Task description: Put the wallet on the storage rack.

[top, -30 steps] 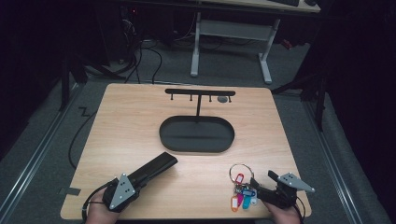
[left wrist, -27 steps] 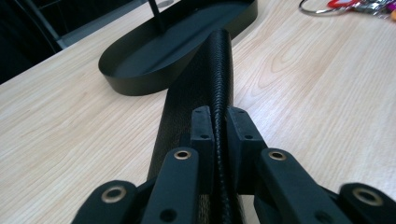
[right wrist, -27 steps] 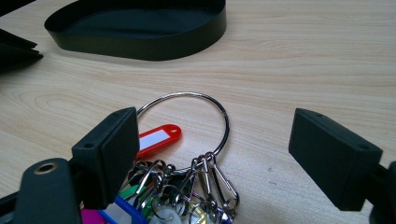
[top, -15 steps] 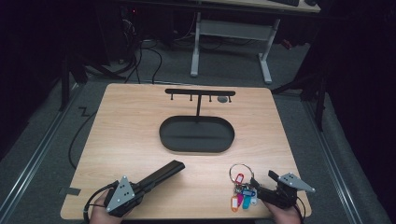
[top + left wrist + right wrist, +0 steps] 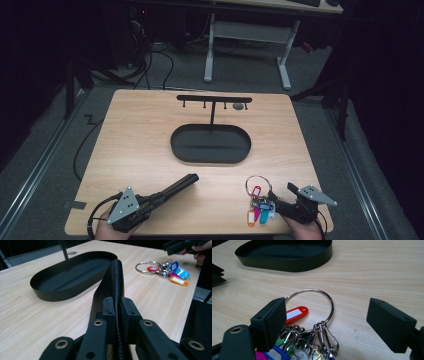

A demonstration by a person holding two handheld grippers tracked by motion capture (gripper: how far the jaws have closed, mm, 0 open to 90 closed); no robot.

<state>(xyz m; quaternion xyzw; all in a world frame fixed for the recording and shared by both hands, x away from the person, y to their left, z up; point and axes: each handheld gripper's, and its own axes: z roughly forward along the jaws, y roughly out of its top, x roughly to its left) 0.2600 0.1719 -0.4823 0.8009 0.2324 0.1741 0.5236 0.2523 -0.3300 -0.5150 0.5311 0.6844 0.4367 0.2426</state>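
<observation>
My left gripper (image 5: 152, 198) (image 5: 117, 305) is at the table's front left, shut on one end of a long black textured strap-like piece (image 5: 177, 186) (image 5: 116, 277). The piece reaches out over the table toward the black oval tray (image 5: 176, 146) (image 5: 62, 291) (image 5: 287, 263). At the front right lies a bunch of keys (image 5: 259, 206) (image 5: 167, 268) (image 5: 320, 338) on a large metal ring with coloured tags. My right gripper (image 5: 281, 197) (image 5: 327, 318) is open, one jaw on each side of the bunch, and grips nothing.
A black T-shaped rack (image 5: 214, 98) with small hooks rises from the tray's far side. A small grey disc (image 5: 238, 106) sits on the table (image 5: 135, 130) beneath its right end. Beyond the table are cables and a desk frame on the floor.
The left gripper has swung the black piece so its far end sits a little further right and nearer the front. The right gripper and keys have stayed put.
</observation>
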